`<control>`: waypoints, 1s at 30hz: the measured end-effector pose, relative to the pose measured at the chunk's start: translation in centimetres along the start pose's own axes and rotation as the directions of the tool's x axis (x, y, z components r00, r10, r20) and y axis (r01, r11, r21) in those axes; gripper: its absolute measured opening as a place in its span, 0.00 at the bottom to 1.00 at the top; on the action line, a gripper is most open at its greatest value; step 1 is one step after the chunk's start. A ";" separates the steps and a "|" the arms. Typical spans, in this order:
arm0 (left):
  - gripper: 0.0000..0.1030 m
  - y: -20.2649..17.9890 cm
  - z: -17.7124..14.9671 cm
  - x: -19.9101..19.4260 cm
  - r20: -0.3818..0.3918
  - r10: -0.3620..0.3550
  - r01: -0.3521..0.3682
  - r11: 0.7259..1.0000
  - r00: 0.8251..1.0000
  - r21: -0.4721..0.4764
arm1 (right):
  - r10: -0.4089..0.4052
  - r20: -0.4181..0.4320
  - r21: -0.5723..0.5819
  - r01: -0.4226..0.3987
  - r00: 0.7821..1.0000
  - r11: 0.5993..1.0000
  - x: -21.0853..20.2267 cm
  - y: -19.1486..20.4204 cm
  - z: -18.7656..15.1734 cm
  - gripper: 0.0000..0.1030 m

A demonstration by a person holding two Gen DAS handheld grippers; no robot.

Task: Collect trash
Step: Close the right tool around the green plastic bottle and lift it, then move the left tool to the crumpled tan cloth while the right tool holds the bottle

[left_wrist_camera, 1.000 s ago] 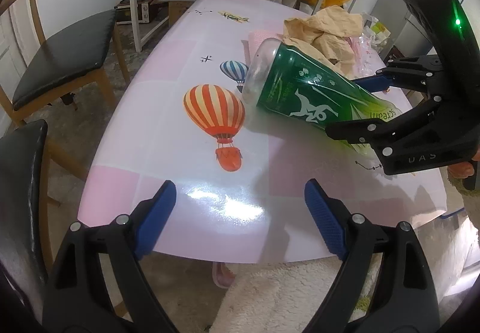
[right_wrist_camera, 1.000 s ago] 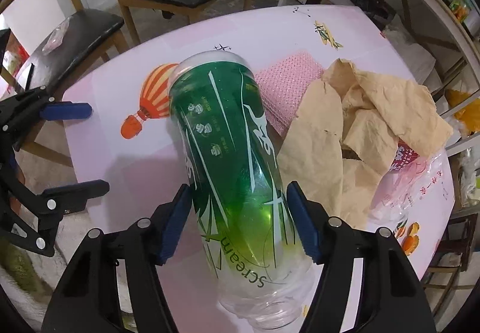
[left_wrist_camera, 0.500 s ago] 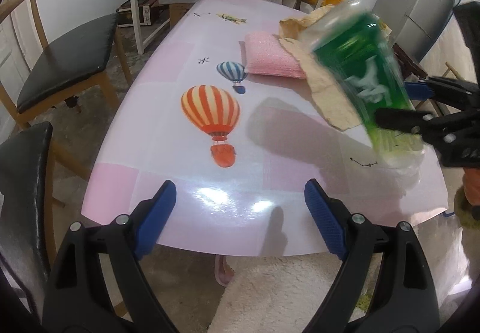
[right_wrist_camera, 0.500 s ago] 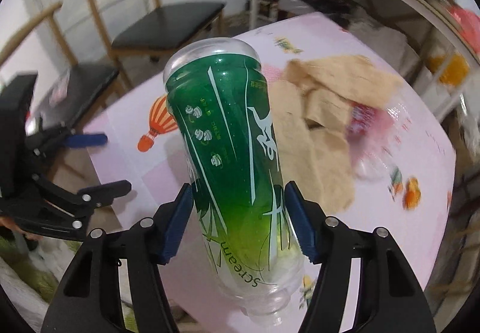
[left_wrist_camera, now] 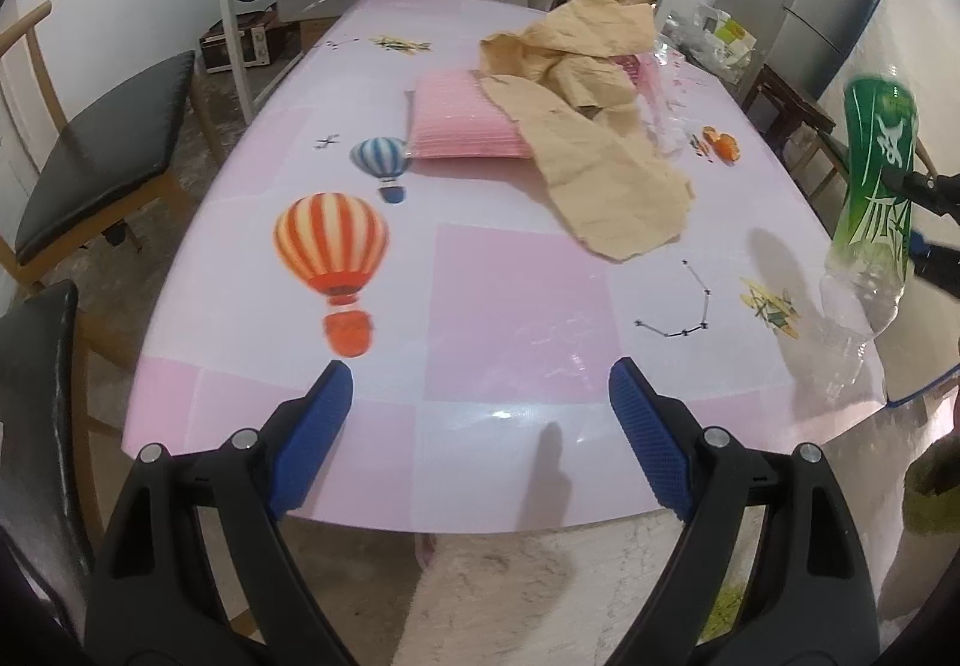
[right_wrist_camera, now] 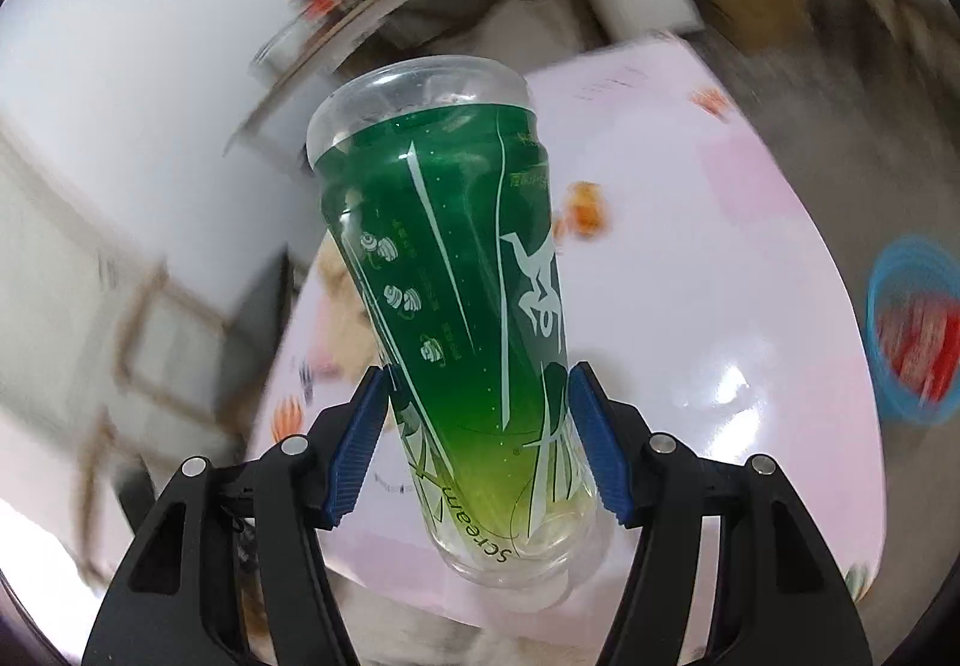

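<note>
The right gripper [right_wrist_camera: 474, 438] is clamped on the green bottle [right_wrist_camera: 456, 306], mid-frame, off the table [left_wrist_camera: 516, 306]. The left gripper [left_wrist_camera: 480, 414], low in frame, gapes empty.

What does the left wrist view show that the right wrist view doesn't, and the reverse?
Left wrist only: the open left tongs, empty, the crumpled brown paper and the pink pad lying on the table.
Right wrist only: a blurred blue bin beyond the table's edge.
Both: the green bottle, clamped in the right tongs, and the pink tabletop.
</note>
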State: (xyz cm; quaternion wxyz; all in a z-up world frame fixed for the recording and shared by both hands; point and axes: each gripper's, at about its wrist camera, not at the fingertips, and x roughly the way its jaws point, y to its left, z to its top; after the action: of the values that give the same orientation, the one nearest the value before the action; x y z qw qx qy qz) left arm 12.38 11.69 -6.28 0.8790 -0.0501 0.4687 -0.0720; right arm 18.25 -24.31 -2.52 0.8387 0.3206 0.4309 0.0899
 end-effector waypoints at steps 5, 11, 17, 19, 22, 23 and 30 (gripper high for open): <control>0.81 -1.3 0.3 -0.1 0.005 0.000 0.000 1.000 1.000 0.027 | -0.005 0.013 0.159 0.002 1.000 0.987 0.5 -4.4 0.8 0.59; 0.81 -1.7 0.2 -0.2 0.006 0.013 -0.013 0.999 1.000 0.037 | -0.040 -0.005 0.239 0.040 0.999 0.970 2.5 -6.5 1.3 0.58; 0.81 -1.1 0.3 -0.4 0.018 0.020 -0.020 1.000 1.000 0.024 | -0.088 -0.021 0.212 0.090 0.996 0.973 3.6 -6.4 2.0 0.59; 0.81 -0.6 0.6 -0.6 0.030 0.013 -0.013 1.000 0.999 0.009 | -0.118 -0.045 0.194 0.125 0.992 0.973 4.1 -6.1 2.1 0.59; 0.81 0.2 1.0 -0.7 0.050 0.007 -0.007 1.000 0.999 -0.007 | -0.129 -0.075 0.169 0.140 0.989 0.976 4.8 -5.7 2.0 0.59; 0.81 0.4 1.2 -0.6 0.055 0.009 -0.009 1.000 0.998 -0.010 | -0.138 -0.080 0.156 0.149 0.987 0.976 4.9 -5.5 2.0 0.59; 0.81 1.9 3.8 -0.6 0.085 0.020 -0.018 0.999 0.996 -0.027 | -0.152 -0.126 0.134 0.169 0.980 0.977 5.4 -5.3 2.3 0.61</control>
State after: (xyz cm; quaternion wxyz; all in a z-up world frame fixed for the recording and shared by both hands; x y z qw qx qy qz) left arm 15.36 13.79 -4.01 0.8982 -0.0600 0.4319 -0.0554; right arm 22.64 -27.17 -8.38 0.7916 0.3388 0.5084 0.0088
